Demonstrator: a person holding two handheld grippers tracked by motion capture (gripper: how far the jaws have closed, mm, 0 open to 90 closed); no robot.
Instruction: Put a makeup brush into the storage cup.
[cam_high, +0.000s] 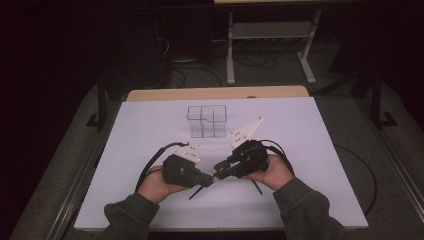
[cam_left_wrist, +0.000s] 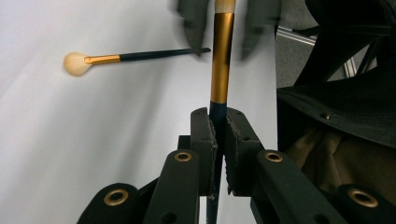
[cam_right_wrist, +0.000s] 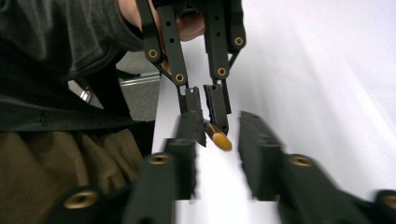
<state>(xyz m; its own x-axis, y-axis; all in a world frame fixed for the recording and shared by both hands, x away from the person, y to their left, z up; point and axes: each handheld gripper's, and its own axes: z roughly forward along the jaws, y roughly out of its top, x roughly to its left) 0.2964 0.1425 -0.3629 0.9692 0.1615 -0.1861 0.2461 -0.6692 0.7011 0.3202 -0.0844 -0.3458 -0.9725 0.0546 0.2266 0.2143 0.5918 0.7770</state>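
Left tool (cam_left_wrist: 219, 135) clamps brush (cam_left_wrist: 221, 60) — right tool (cam_right_wrist: 217, 144) straddles its tip.

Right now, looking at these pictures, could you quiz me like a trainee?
1. True or false: the left gripper is clamped on a brush.
2. Which best describes the right gripper? A. open around the brush's gold end; B. squeezing a sponge; C. resting inside the clear box.
3. What lies loose on the white table?

Key:
1. True.
2. A.
3. A second brush with a pale tuft; the clear box stands farther back.
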